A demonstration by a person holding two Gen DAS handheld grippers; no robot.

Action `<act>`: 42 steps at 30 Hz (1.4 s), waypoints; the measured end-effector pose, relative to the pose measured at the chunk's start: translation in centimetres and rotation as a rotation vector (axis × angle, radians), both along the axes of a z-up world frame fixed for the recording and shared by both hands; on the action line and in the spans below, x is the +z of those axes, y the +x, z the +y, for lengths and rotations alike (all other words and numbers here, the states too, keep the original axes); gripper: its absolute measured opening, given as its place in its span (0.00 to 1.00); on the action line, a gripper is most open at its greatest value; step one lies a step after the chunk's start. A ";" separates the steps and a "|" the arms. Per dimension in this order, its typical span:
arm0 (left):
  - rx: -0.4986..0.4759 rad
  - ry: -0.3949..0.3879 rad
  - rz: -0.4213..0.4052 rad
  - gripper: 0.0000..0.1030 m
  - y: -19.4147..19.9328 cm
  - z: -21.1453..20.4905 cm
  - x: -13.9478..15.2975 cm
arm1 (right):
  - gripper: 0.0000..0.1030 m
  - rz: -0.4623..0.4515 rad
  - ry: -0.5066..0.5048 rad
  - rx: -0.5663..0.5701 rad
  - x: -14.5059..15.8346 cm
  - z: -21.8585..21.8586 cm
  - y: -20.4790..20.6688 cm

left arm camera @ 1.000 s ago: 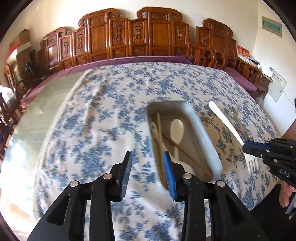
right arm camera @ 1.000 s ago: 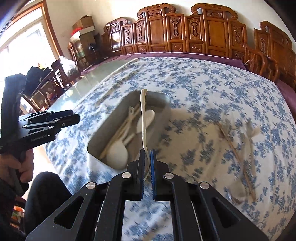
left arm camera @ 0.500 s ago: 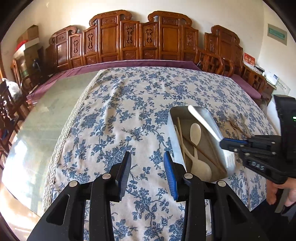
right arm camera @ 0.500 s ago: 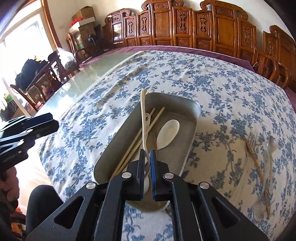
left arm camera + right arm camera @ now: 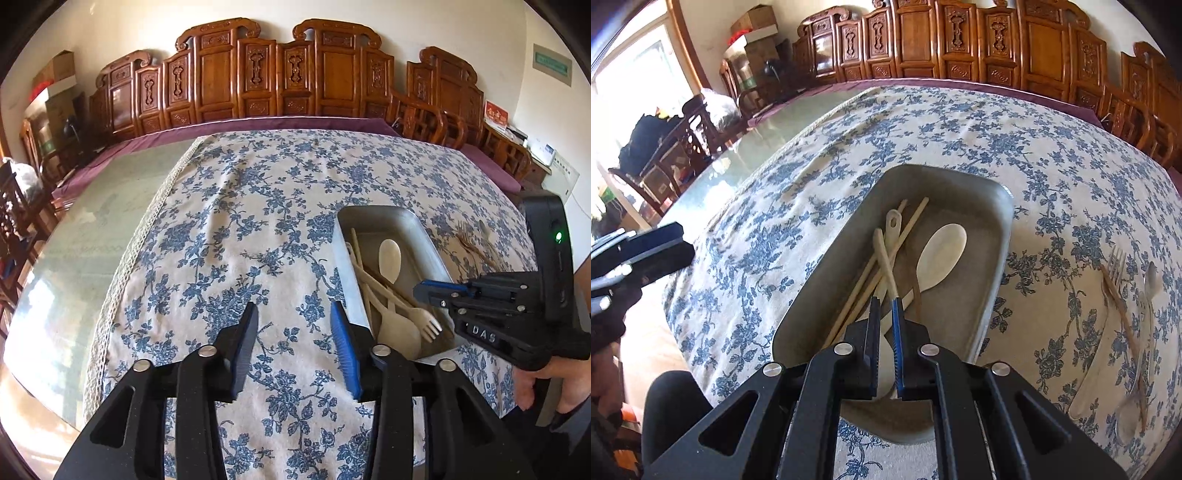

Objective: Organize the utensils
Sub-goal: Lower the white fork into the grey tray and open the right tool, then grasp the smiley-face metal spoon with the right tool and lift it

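Observation:
A grey metal tray (image 5: 993,273) (image 5: 347,266) sits on the blue-flowered tablecloth (image 5: 258,229). It holds cream spoons (image 5: 942,254), wooden chopsticks (image 5: 908,229) and a cream fork (image 5: 424,321). The fork's handle (image 5: 884,258) runs up between my right gripper's jaws (image 5: 885,306), which stand slightly parted just over the tray; the fork lies down among the utensils. In the left wrist view the right gripper (image 5: 428,290) hovers above the fork. My left gripper (image 5: 291,325) is open and empty over the cloth, left of the tray.
A fork (image 5: 1115,266), a spoon (image 5: 1145,295), chopsticks and a cream utensil (image 5: 1089,380) lie loose on the cloth right of the tray. Bare glass tabletop (image 5: 85,236) lies left of the cloth. Carved wooden chairs (image 5: 258,77) line the far side.
My right gripper lowered the cream fork from above the tray down into it, and its jaws have parted slightly. My left gripper drifted left, away from the tray.

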State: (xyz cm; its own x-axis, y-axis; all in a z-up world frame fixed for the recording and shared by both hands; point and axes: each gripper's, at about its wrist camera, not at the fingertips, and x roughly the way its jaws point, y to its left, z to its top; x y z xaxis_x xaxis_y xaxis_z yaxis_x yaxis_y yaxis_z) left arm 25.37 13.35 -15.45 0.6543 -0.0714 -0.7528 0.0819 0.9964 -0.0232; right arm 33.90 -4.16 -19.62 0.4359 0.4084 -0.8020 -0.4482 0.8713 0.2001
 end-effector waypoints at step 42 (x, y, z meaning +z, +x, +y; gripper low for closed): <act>-0.230 -0.024 0.041 0.83 -1.5 -16.0 -2.6 | 0.25 0.051 -0.110 -0.282 -5.8 -22.2 1.4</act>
State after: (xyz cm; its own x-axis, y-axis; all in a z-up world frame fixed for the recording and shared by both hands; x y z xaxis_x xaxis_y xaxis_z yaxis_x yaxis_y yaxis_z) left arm 23.86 -2.69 -18.07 0.5874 -0.2331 -0.7750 0.3055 0.9506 -0.0543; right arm 35.34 -26.35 -25.39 0.4781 0.1862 -0.8584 -0.1774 0.9776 0.1132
